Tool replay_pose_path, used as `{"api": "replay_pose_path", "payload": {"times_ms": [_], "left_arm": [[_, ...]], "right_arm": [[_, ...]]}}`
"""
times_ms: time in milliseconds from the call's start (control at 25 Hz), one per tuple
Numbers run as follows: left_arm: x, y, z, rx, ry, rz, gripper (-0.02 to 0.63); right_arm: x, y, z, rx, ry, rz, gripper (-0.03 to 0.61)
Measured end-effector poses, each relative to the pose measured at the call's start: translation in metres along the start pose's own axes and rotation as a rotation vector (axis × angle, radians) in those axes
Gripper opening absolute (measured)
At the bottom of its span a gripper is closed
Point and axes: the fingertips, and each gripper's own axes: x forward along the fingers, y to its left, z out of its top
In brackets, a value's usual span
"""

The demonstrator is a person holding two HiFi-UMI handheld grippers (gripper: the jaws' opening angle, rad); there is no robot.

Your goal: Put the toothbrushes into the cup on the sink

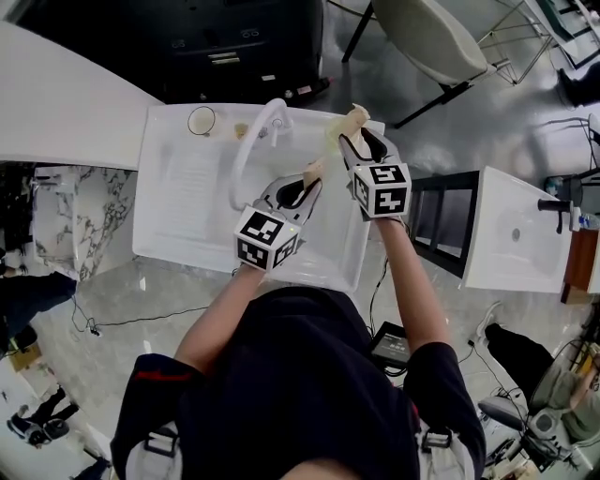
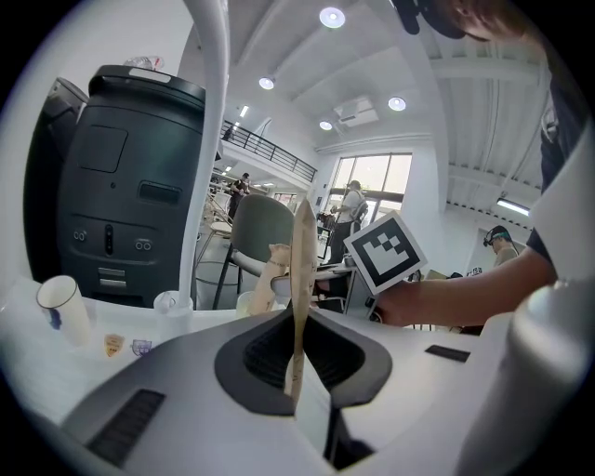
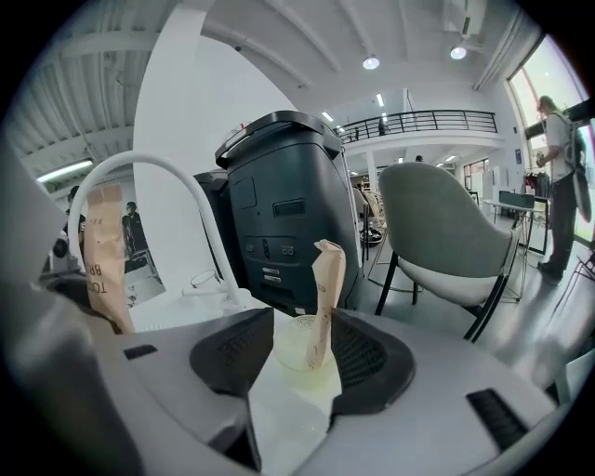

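Starting with the head view: a white rectangular sink [image 1: 178,234] with a curved white tap [image 1: 246,141] is seen, and both grippers are held over its right half.

Left gripper view: the left gripper [image 2: 299,358] jaws are pressed together on an upright brown paper-wrapped toothbrush [image 2: 302,270].

Right gripper view: the right gripper [image 3: 302,367] jaws are spread wide, gripping nothing. Between them a pale translucent plastic cup [image 3: 293,342] is seen at the sink's back edge, with a second paper-wrapped toothbrush [image 3: 325,288] standing in it.

Glossy grey floor [image 1: 525,103], pale chair [image 1: 427,33], dark machine [image 3: 279,214], ceiling spotlights [image 2: 332,17]
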Motion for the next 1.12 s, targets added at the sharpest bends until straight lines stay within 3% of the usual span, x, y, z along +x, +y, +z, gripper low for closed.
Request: {"api": "replay_pose_path", "payload": {"times_ms": [840,1120], "left_arm": [[-0.042,-0.028,0.022,0.088,-0.068,-0.051,0.032],[-0.061,-0.037,0.026,0.109,-0.098,-0.062,0.032]], "right_arm": [[-0.077,0.051,0.031,0.011,-0.134,0.01,0.174],[-0.107,0.076,0.031,-0.015,-0.161,-0.009,0.091]]}}
